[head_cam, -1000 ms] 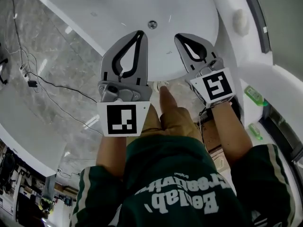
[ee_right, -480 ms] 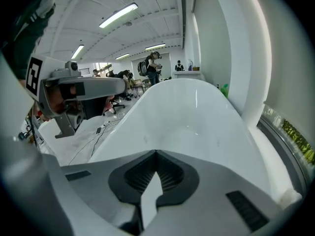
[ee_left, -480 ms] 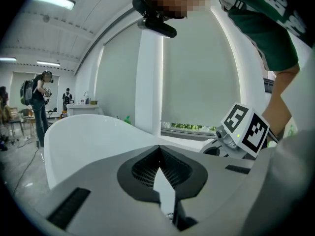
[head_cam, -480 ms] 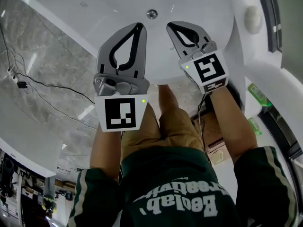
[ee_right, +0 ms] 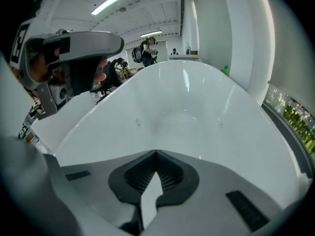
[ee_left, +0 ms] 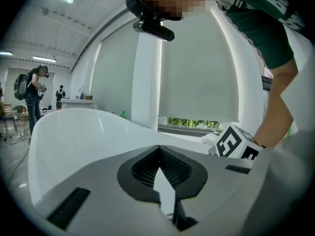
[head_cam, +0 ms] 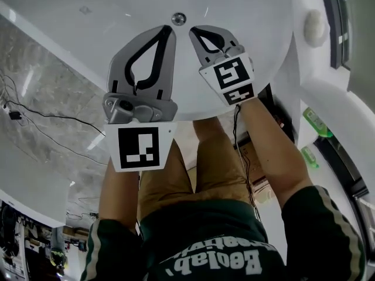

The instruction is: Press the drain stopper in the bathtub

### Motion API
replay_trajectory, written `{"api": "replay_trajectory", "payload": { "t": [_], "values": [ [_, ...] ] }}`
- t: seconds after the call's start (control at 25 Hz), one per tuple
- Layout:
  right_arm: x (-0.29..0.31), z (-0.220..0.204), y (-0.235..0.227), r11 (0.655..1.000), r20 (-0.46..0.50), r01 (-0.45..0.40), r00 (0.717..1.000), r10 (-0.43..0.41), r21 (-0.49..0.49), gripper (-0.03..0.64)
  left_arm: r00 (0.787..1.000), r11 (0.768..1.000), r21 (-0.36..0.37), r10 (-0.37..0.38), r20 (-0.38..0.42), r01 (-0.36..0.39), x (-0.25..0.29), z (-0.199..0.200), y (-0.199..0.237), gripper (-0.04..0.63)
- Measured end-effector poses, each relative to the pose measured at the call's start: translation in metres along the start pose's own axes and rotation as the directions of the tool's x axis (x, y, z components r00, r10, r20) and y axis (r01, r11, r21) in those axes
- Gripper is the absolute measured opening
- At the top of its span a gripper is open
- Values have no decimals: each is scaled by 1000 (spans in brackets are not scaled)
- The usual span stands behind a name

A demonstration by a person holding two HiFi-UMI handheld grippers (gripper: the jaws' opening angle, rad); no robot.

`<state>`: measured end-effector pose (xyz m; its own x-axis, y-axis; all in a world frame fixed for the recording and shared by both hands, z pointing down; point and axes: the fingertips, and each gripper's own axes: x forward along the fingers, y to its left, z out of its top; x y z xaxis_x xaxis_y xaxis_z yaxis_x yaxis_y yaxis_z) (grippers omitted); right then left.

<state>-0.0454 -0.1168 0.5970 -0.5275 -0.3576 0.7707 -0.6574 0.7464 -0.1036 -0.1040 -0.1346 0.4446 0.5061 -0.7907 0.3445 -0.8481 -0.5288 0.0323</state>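
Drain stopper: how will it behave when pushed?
The drain stopper looks like small polished metal: probably rigid and slick, so a narrow tip may skid. It sits set into the bathtub floor, so likely no rolling or tipping.

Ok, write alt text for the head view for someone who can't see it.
The left gripper and right gripper, both shut, point into a white bathtub, tips just short of its round drain stopper. The person's arms and green shirt fill the bottom.
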Motion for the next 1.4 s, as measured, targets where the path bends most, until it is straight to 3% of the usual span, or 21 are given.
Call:
{"api": "replay_trajectory", "payload": {
  "t": [0.52, 0.84, 1.4],
  "values": [
    [78, -114, -31, 996, -106, -83, 991, 79, -38, 11, 996, 998, -54, 38, -80, -43, 39, -84, -23, 8],
    [120, -142, -54, 992, -128, -116, 986, 110, -43, 11, 996, 999, -31, 42, -76, -45, 64, -100, -25, 8],
    [195, -175, -45, 976, -219, -205, 958, 186, -71, 11, 986, 984, -147, 77, -146, -98, 81, -158, -6, 9]
  ]
}}
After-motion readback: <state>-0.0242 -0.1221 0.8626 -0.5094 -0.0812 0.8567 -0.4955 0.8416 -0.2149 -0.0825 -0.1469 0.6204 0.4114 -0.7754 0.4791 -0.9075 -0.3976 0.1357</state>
